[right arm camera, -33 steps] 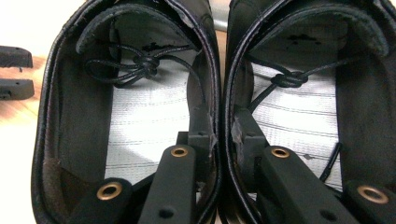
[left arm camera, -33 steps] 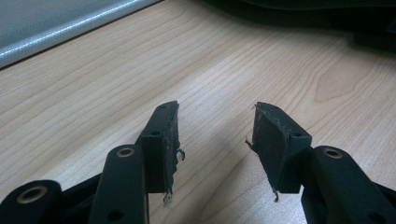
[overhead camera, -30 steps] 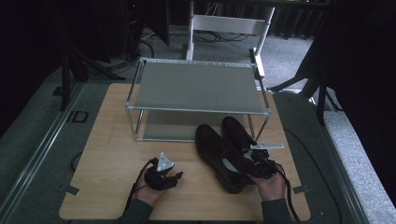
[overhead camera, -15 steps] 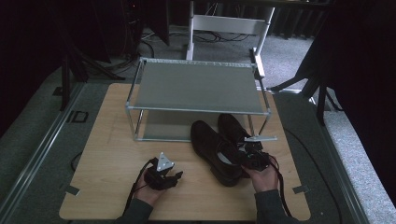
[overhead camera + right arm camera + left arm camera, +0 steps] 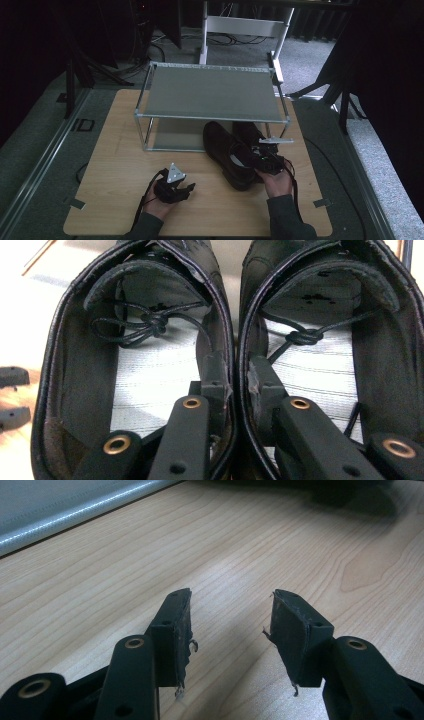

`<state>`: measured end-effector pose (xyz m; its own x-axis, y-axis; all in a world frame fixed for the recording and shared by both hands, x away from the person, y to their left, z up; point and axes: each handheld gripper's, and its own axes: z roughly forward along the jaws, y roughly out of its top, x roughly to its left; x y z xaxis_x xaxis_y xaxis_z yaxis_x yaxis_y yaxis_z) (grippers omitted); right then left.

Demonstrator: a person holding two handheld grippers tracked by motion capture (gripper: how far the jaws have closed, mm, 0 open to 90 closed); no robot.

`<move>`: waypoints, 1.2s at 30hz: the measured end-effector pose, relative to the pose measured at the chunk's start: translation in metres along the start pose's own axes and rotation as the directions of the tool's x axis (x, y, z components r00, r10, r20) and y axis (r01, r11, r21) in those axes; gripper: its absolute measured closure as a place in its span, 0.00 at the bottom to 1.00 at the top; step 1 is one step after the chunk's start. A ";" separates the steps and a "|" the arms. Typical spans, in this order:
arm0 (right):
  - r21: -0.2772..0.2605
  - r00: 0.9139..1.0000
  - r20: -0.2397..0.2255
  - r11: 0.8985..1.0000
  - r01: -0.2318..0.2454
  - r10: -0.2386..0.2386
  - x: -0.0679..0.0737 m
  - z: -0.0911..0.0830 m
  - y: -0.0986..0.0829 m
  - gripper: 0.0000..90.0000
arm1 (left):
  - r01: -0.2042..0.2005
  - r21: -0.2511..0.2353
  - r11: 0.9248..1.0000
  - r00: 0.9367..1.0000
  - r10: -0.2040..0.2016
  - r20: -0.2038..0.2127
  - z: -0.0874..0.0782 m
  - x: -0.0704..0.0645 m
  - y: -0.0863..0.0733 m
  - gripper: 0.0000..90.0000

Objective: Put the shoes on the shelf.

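Note:
Two black leather shoes lie side by side on the wooden table (image 5: 120, 150), toes pointing under the metal rack (image 5: 210, 92). The left shoe (image 5: 227, 152) (image 5: 125, 370) and the right shoe (image 5: 249, 134) (image 5: 340, 355) touch along their inner walls. My right gripper (image 5: 260, 157) (image 5: 235, 375) is shut on those two inner walls, one jaw inside each shoe. Knotted laces lie on the striped insoles. My left gripper (image 5: 172, 187) (image 5: 231, 625) rests low over bare wood, open, with nothing between its worn pads.
The rack has a grey top shelf and a lower shelf (image 5: 172, 135) near table level, with posts at its corners. A white chair frame (image 5: 245, 25) stands behind the table. Dark floor and stands surround it. The table's front edge (image 5: 200, 234) is near my forearms.
My right gripper has pushed both shoes forward and left, toes now going under the rack. The left gripper has stayed in place.

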<state>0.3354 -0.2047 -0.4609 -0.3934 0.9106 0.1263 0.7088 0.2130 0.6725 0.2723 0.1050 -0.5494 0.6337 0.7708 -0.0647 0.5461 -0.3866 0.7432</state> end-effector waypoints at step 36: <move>-0.113 0.990 0.099 0.989 -0.091 0.102 0.023 0.056 0.033 0.89 | -0.042 -0.067 0.997 0.999 0.042 0.001 0.026 -0.009 0.054 0.57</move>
<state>0.3825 -0.1574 -0.4767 -0.2587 0.9583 0.1213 0.6711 0.0879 0.7362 0.3102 0.0636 -0.5256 0.6570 0.7531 -0.0341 0.4809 -0.3839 0.7882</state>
